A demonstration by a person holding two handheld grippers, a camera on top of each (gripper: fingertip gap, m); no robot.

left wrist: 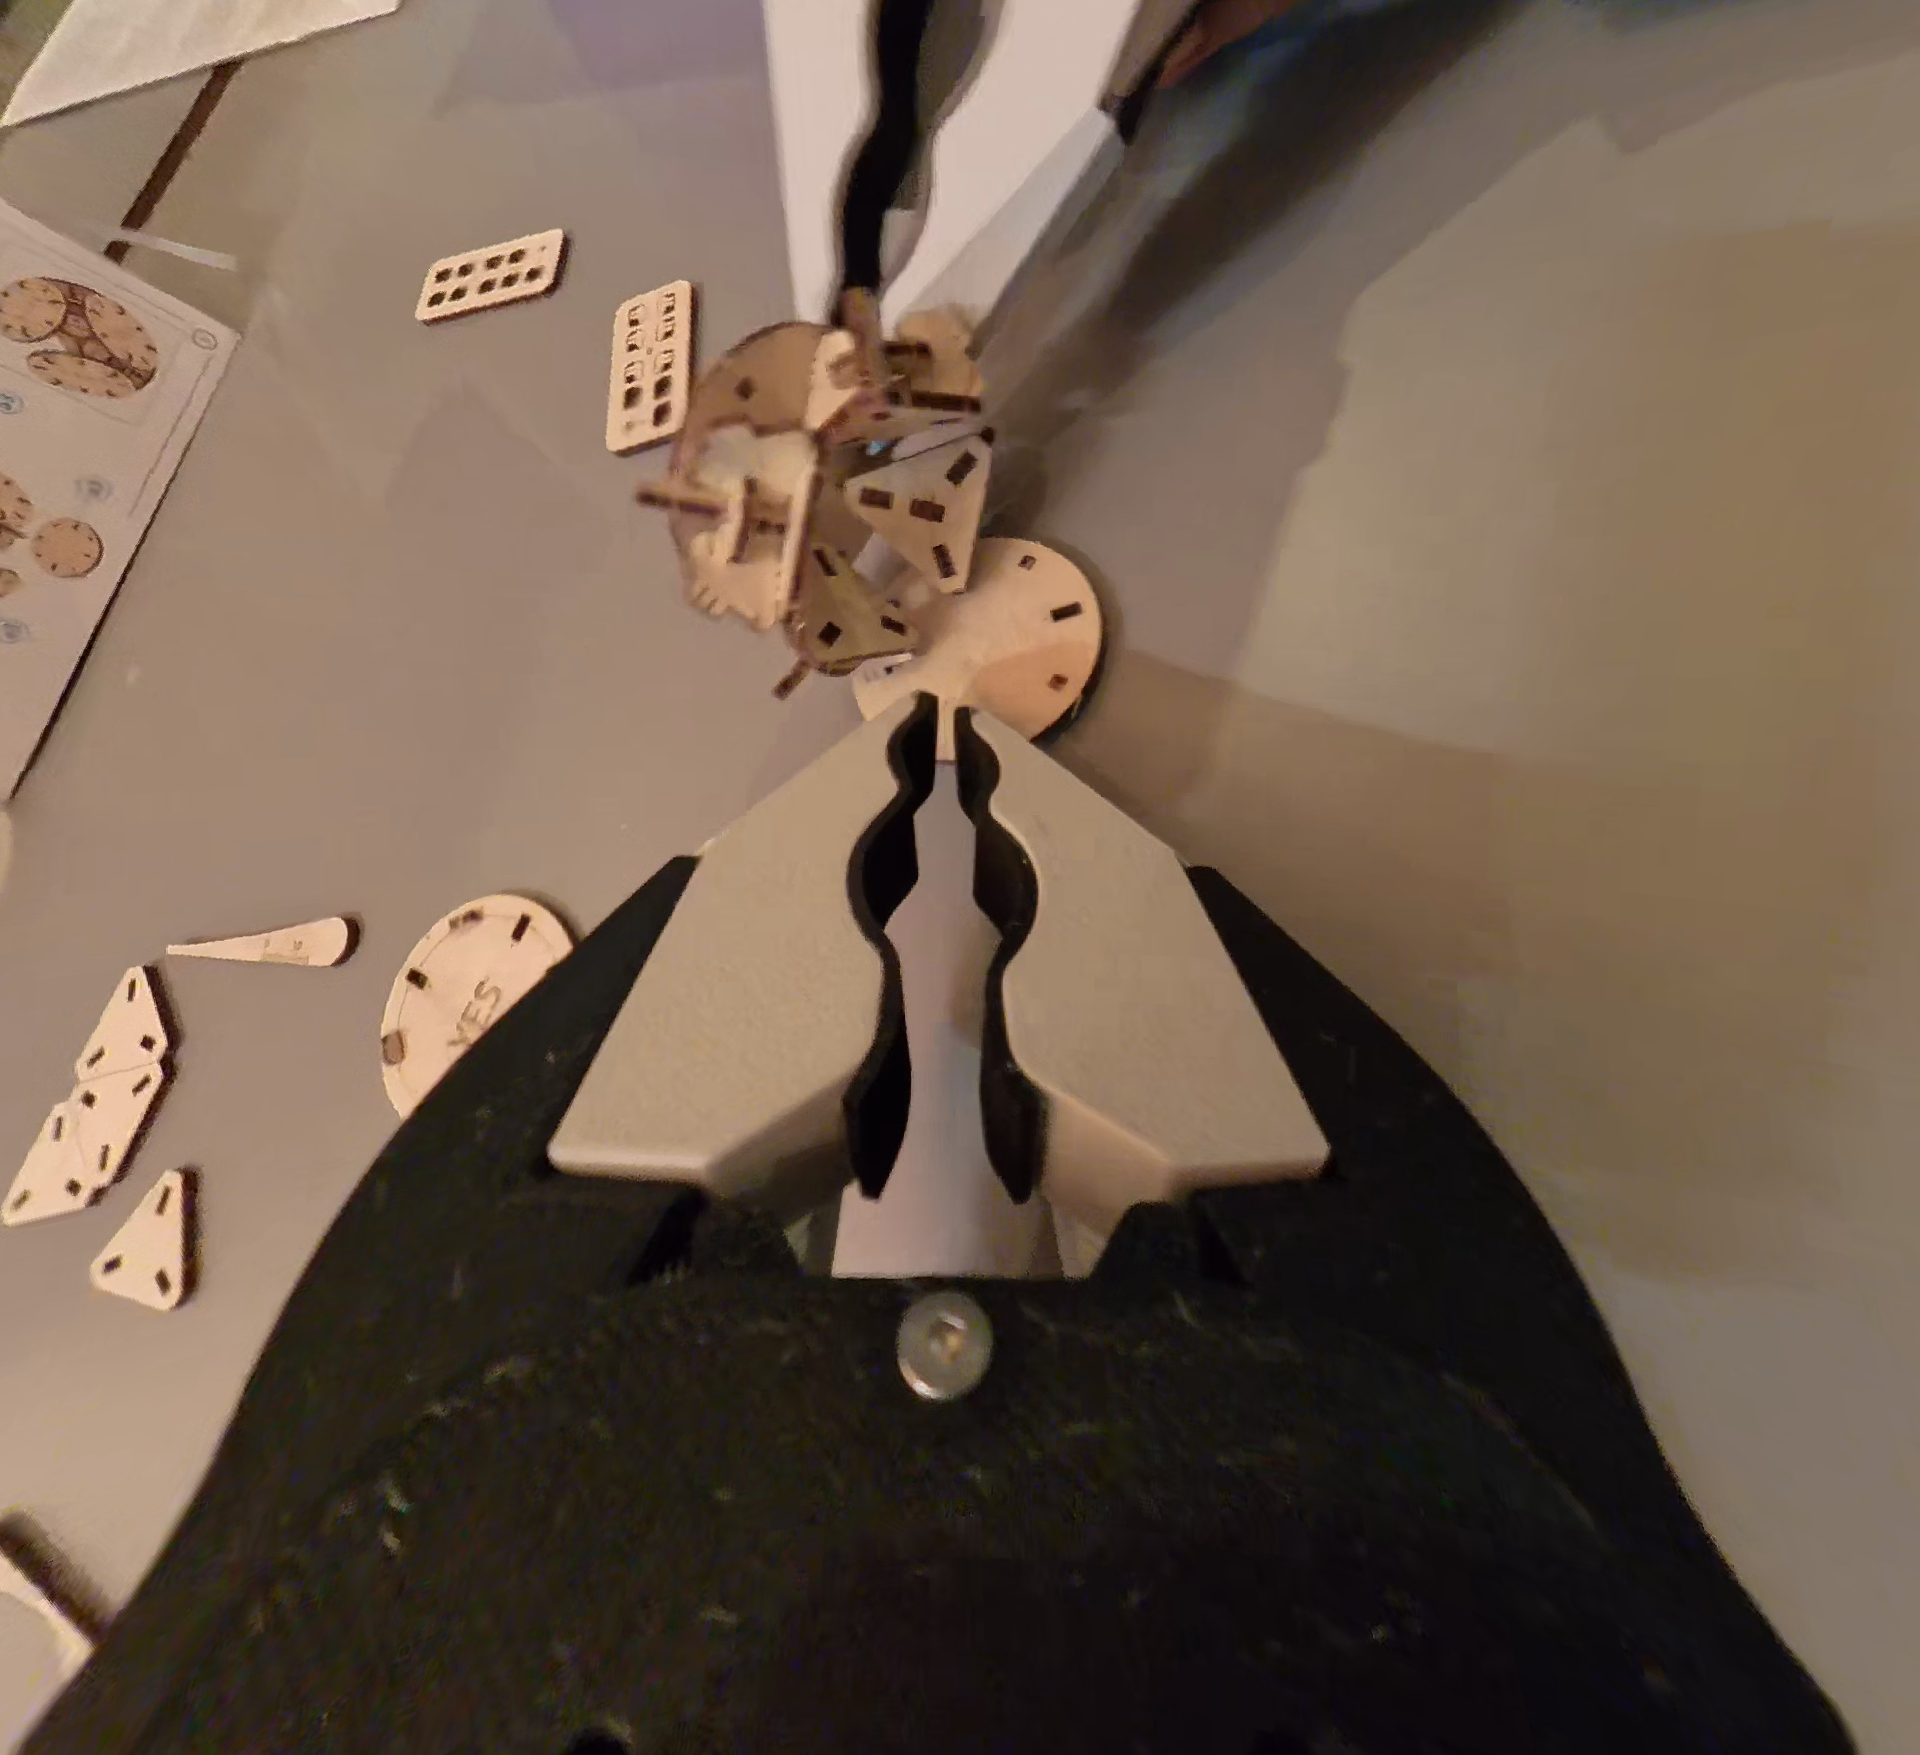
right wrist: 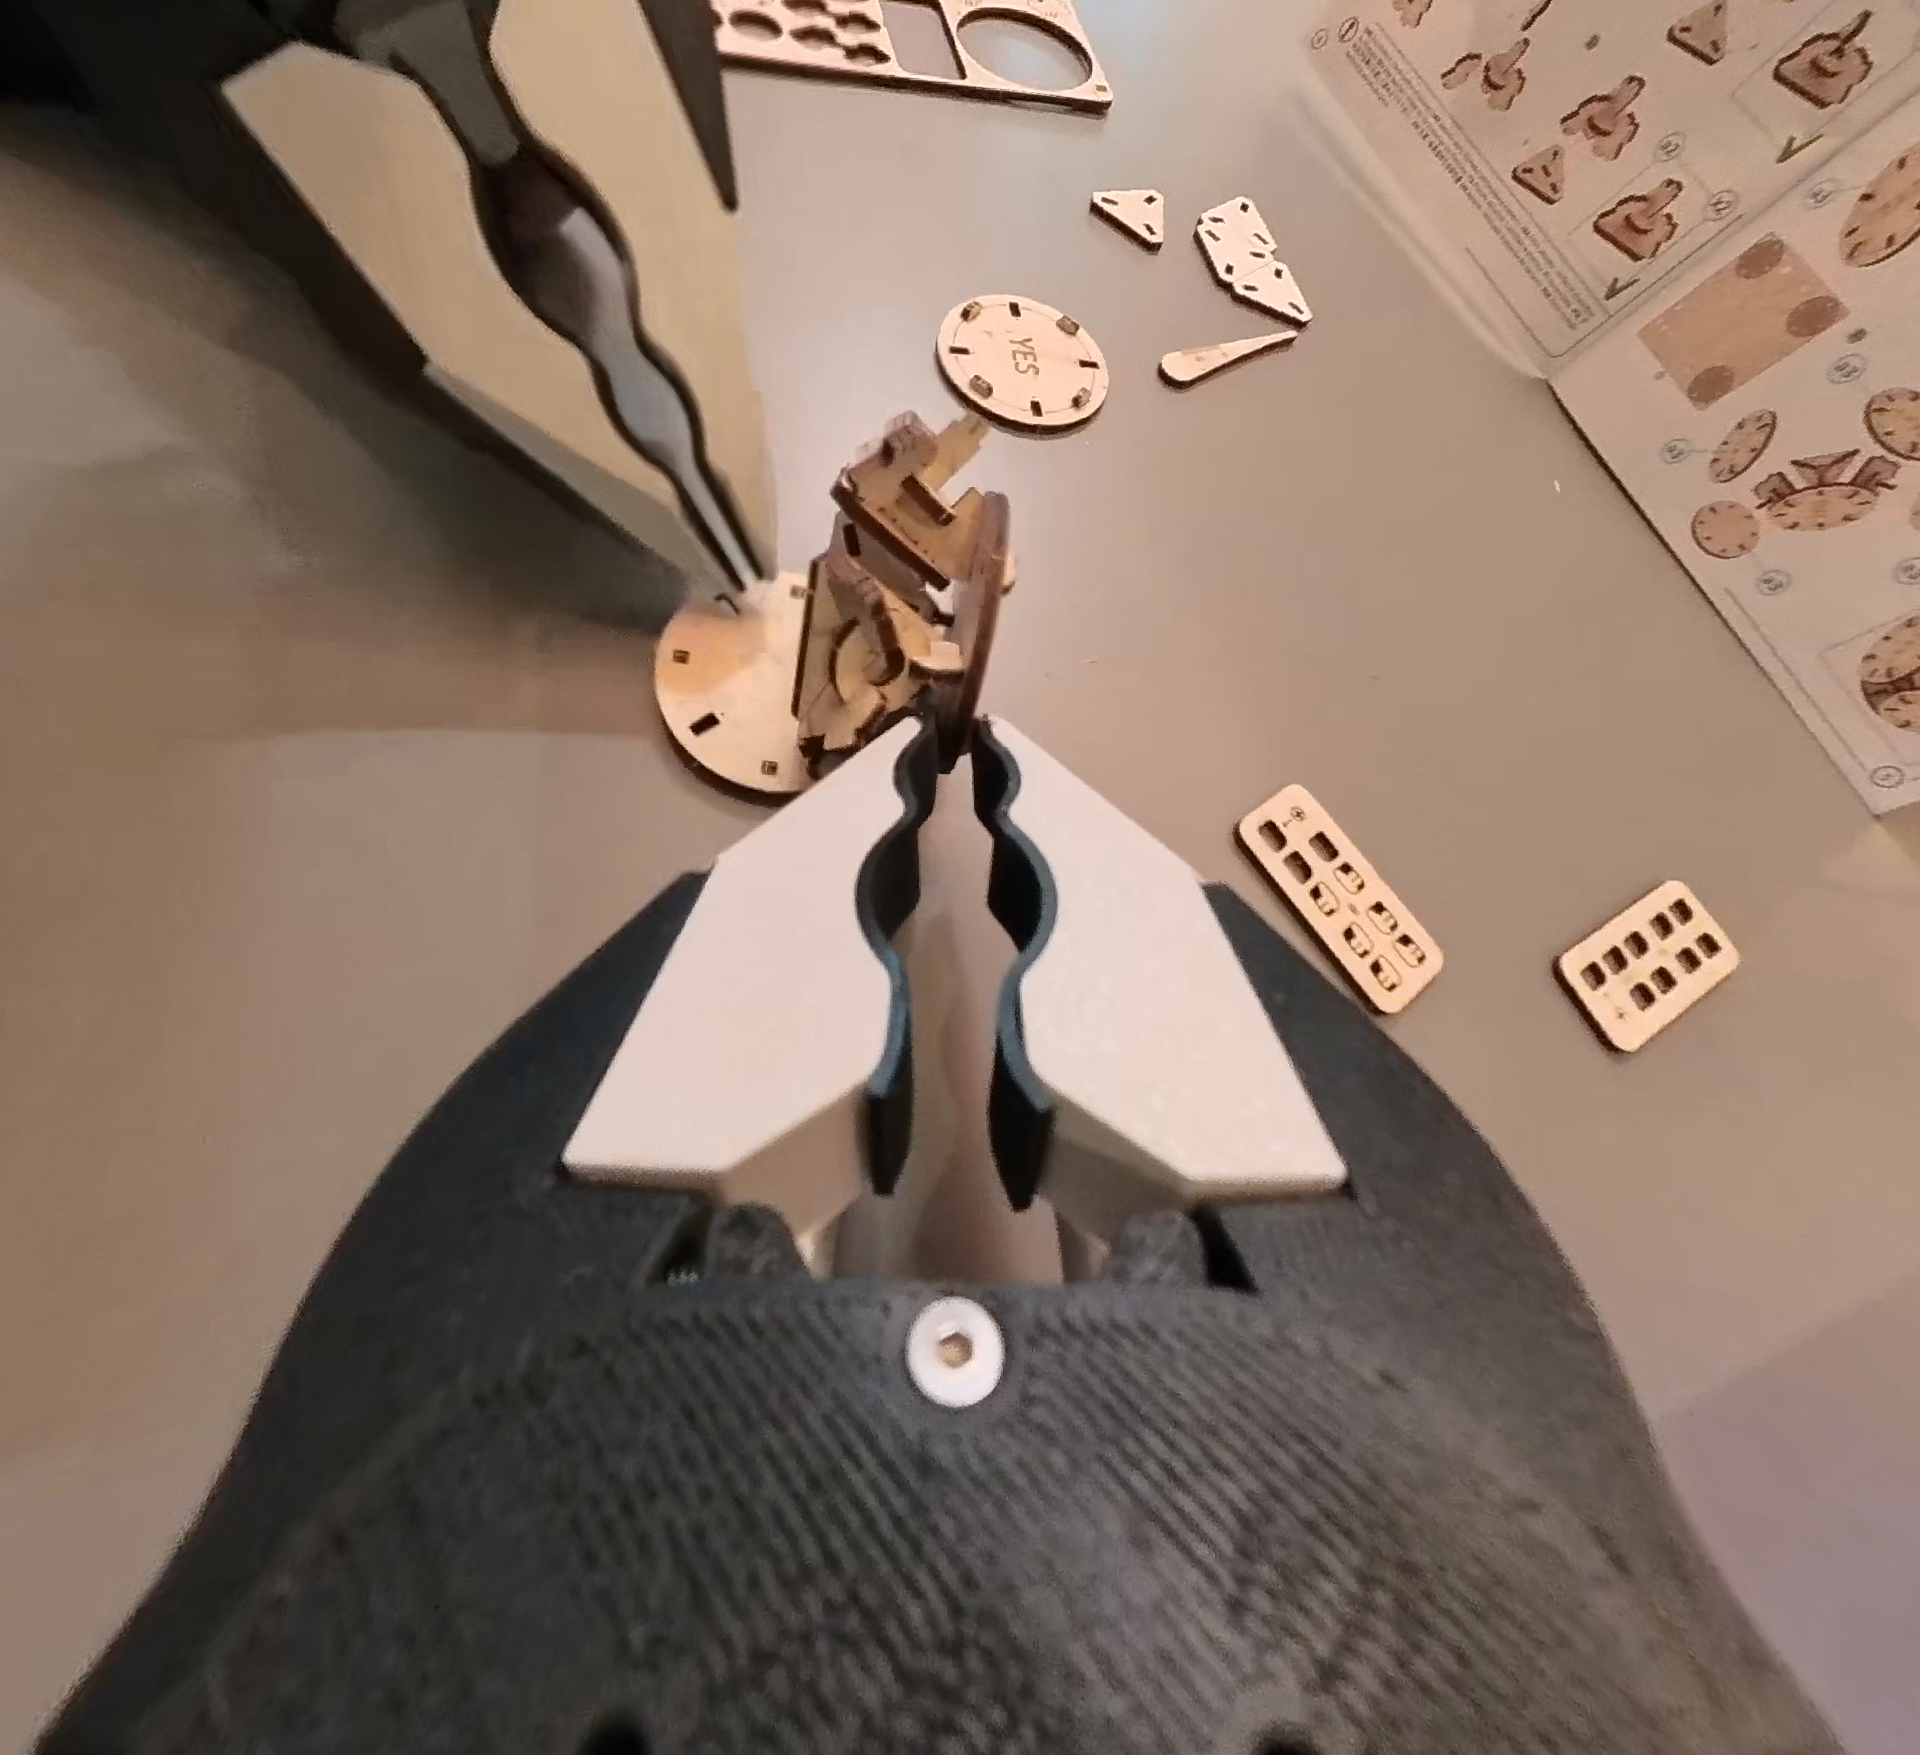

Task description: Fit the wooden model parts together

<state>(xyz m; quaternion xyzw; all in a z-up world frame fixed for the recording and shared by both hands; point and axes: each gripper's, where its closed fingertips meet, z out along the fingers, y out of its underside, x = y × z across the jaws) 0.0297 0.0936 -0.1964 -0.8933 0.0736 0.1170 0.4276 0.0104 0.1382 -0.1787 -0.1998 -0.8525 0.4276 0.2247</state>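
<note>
**Two grippers on a plywood model, grey surface**

The right gripper [right wrist: 948, 749] is gripping the edge of a round plate that belongs to a half-built wooden assembly [right wrist: 894, 593], jaws closed tight on the thin dark rim. The left gripper [left wrist: 938, 718] is pressing its closed tips onto the near edge of a flat wooden disc [left wrist: 1013, 640] lying on the surface [left wrist: 1455, 770]; whether the tips are pinching the disc or only pinning it down is unclear. The assembly is hanging just above and against that disc.

Handling judgement: thin laser-cut plywood, light and stiff but brittle at its slots and tabs; press-fit joints are likely to pop under twist. Best holds are plate edges, not the protruding pegs.

Room: loose triangle pieces [right wrist: 1247, 261], a second disc [right wrist: 1018, 360] and two slotted strips [right wrist: 1340, 895] are lying nearby, an instruction sheet [right wrist: 1662, 251] farther out. Open surface is showing beyond the first disc, on the side away from the loose pieces.
</note>
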